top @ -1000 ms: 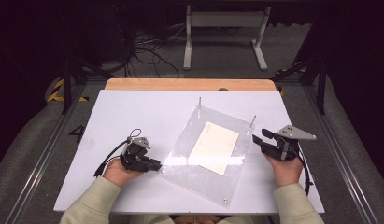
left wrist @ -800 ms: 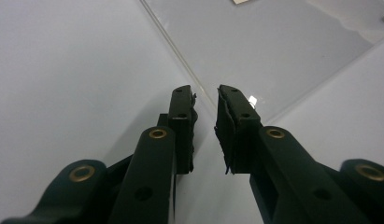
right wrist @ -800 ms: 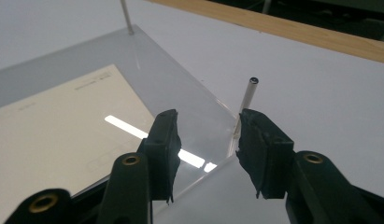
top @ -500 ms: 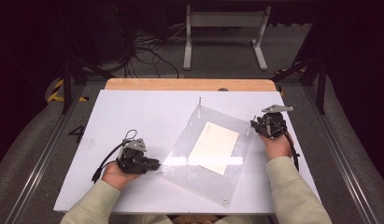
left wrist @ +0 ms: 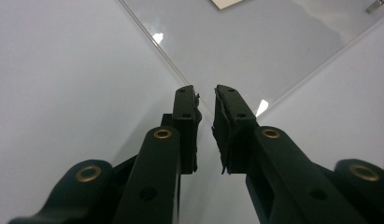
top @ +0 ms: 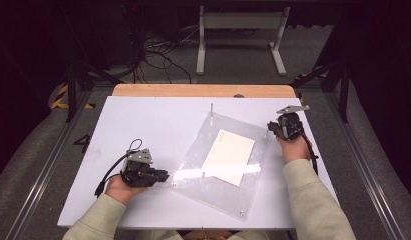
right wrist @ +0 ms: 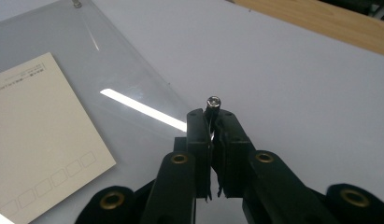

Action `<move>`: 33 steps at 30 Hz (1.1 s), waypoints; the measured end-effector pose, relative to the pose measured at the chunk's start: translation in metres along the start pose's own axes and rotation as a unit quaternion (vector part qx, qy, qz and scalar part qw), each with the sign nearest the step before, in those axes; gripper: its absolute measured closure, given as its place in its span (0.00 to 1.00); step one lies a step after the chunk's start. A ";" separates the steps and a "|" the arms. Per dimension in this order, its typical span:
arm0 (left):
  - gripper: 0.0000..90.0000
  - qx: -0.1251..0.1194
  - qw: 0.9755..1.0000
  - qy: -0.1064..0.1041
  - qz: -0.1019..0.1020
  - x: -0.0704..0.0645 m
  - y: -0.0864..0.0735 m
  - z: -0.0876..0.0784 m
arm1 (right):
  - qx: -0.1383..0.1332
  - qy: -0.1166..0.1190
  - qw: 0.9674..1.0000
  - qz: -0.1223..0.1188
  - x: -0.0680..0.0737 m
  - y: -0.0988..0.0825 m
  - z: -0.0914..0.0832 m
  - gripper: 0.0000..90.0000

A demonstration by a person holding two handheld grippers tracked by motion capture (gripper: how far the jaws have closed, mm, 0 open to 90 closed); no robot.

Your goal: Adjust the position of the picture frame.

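High view, right tongs [top: 271,128] gripping corner post [right wrist: 213,103]

a white table [top: 143,125] carried everything, with a strip of bare wood [top: 203,90] along its far edge; a clear plastic sheet [top: 213,192] lay on it, turned at an angle, right of the middle; small metal posts stood at the sheet's corners, one at the far corner [top: 211,107] and one at the right corner [right wrist: 213,101]; a cream card [top: 229,156] with faint printing lay at the sheet's middle; whether on or under the plastic could not be told.
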State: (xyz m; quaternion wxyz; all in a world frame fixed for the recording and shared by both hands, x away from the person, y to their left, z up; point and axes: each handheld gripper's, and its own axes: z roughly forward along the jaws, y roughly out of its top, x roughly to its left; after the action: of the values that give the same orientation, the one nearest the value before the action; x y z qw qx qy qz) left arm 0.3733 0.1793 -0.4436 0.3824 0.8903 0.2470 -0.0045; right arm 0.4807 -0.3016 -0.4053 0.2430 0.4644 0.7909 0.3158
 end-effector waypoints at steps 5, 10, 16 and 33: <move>0.87 -0.002 1.000 0.001 -0.001 0.000 -0.002 -0.001 | -0.007 -0.003 1.000 -0.023 0.004 0.023 0.007 0.94; 0.89 -0.014 1.000 0.003 0.011 -0.003 -0.004 -0.006 | -0.010 -0.011 0.999 -0.049 0.012 0.049 0.017 0.94; 0.90 -0.022 0.999 -0.002 0.026 -0.008 -0.004 -0.007 | -0.008 -0.015 0.998 -0.068 0.022 0.076 0.032 0.94; 0.90 -0.020 0.998 -0.016 0.050 -0.014 -0.005 -0.003 | 0.036 -0.062 0.992 -0.105 0.053 0.100 0.082 0.93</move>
State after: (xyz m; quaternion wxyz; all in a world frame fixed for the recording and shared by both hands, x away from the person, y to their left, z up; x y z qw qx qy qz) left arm 0.3578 0.1782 -0.4423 0.4039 0.8934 0.1965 0.0051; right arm 0.5708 -0.1949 -0.3939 0.3063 0.4057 0.8296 0.2308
